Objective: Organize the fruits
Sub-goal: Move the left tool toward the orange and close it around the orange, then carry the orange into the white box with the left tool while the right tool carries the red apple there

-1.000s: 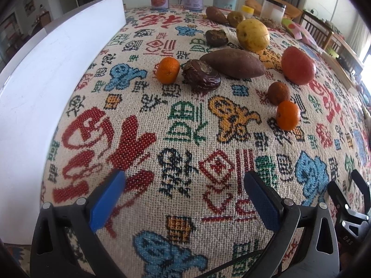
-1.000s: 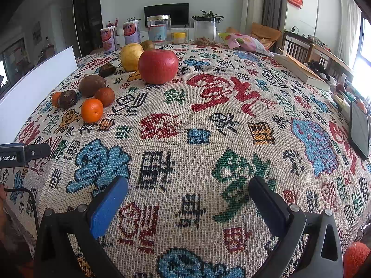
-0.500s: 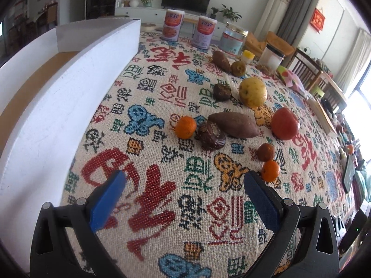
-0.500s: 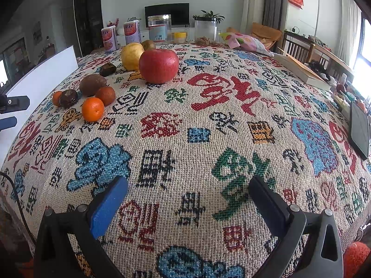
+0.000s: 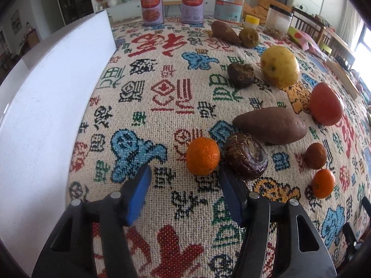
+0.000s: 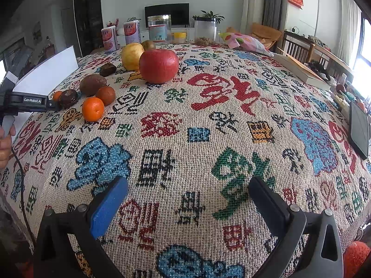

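Observation:
Fruits lie on a patterned tablecloth. In the left wrist view my left gripper (image 5: pixel 184 180) is open and empty, just short of a small orange (image 5: pixel 203 156). A wrinkled dark fruit (image 5: pixel 246 156) touches that orange on its right. Behind lie a sweet potato (image 5: pixel 270 125), a red apple (image 5: pixel 325 104), a yellow fruit (image 5: pixel 279 66) and a second small orange (image 5: pixel 323 183). In the right wrist view my right gripper (image 6: pixel 187 192) is open and empty over bare cloth, far from the red apple (image 6: pixel 158 66). The left gripper (image 6: pixel 30 102) shows at the left edge there.
A white box (image 5: pixel 46 97) runs along the table's left side. Two cans (image 5: pixel 151 8) and jars (image 5: pixel 229 5) stand at the far edge. A book (image 6: pixel 301 70) and a phone (image 6: pixel 359 128) lie at the right edge. A brown fruit (image 5: pixel 315 155) sits by the second orange.
My left gripper has dropped and moved forward towards the small orange, and its jaws have narrowed. My right gripper has stayed still.

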`<state>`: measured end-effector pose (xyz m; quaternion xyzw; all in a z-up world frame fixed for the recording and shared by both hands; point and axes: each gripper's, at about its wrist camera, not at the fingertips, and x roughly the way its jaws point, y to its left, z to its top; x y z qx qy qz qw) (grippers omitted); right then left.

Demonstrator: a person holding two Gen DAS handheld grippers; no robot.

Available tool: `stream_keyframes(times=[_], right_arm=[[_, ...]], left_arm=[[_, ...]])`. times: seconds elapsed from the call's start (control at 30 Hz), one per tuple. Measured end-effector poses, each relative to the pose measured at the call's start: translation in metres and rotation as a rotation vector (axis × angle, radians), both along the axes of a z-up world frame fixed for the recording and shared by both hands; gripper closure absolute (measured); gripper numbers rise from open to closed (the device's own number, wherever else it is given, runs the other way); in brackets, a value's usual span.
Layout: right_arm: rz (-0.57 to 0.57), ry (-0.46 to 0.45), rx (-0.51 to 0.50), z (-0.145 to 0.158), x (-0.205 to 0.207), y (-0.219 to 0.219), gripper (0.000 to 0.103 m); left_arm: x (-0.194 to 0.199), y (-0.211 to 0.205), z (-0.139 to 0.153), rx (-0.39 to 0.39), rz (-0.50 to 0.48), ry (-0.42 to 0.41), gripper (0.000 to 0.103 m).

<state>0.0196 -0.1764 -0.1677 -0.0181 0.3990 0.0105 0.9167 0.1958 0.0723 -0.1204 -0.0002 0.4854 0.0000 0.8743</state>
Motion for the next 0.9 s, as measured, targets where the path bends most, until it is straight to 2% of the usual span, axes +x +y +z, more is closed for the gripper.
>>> stream_keyframes(times=[0.1, 0.13, 0.17, 0.2, 0.27, 0.33, 0.4, 0.47, 0.6, 0.73, 0.77, 0.8, 0.9], right_arm=[[0.0, -0.001, 0.0, 0.0, 0.0, 0.0, 0.0], [0.001, -0.001, 0.0, 0.0, 0.0, 0.0, 0.0], [0.002, 0.001, 0.0, 0.0, 0.0, 0.0, 0.0], [0.007, 0.01, 0.002, 0.0, 0.0, 0.0, 0.0], [0.031, 0.07, 0.026, 0.005, 0.005, -0.004, 0.0], [0.047, 0.104, 0.12, 0.015, 0.016, -0.015, 0.0], [0.045, 0.091, 0.228, 0.032, 0.036, -0.027, 0.0], [0.046, 0.088, 0.27, 0.047, 0.069, -0.028, 0.0], [0.101, 0.122, 0.267, 0.056, 0.152, -0.001, 0.0], [0.123, 0.102, 0.209, 0.052, 0.198, 0.033, 0.0], [0.122, 0.116, 0.2, 0.05, 0.206, 0.039, 0.005], [0.109, 0.145, 0.185, 0.047, 0.213, 0.041, 0.033], [0.072, 0.203, 0.19, 0.047, 0.217, 0.036, 0.034]], left_arm=[[0.003, -0.002, 0.0, -0.001, -0.031, -0.021, 0.043], [0.003, -0.003, 0.0, -0.011, -0.048, -0.025, 0.057], [0.001, -0.004, 0.0, -0.018, -0.064, -0.035, 0.077], [0.0, -0.005, 0.002, -0.022, -0.069, -0.037, 0.081], [-0.006, -0.001, 0.005, -0.069, -0.056, -0.043, 0.081], [-0.013, 0.004, 0.01, -0.099, -0.036, -0.062, 0.081], [-0.022, 0.008, 0.016, -0.133, -0.019, -0.079, 0.081], [-0.03, 0.011, 0.023, -0.168, -0.005, -0.089, 0.082], [-0.047, 0.014, 0.042, -0.219, 0.019, -0.103, 0.082], [-0.067, 0.021, 0.064, -0.261, 0.025, -0.112, 0.082], [-0.072, 0.023, 0.069, -0.267, 0.021, -0.114, 0.082], [-0.077, 0.025, 0.074, -0.27, 0.017, -0.116, 0.082], [-0.092, 0.028, 0.091, -0.289, 0.0, -0.133, 0.082]])
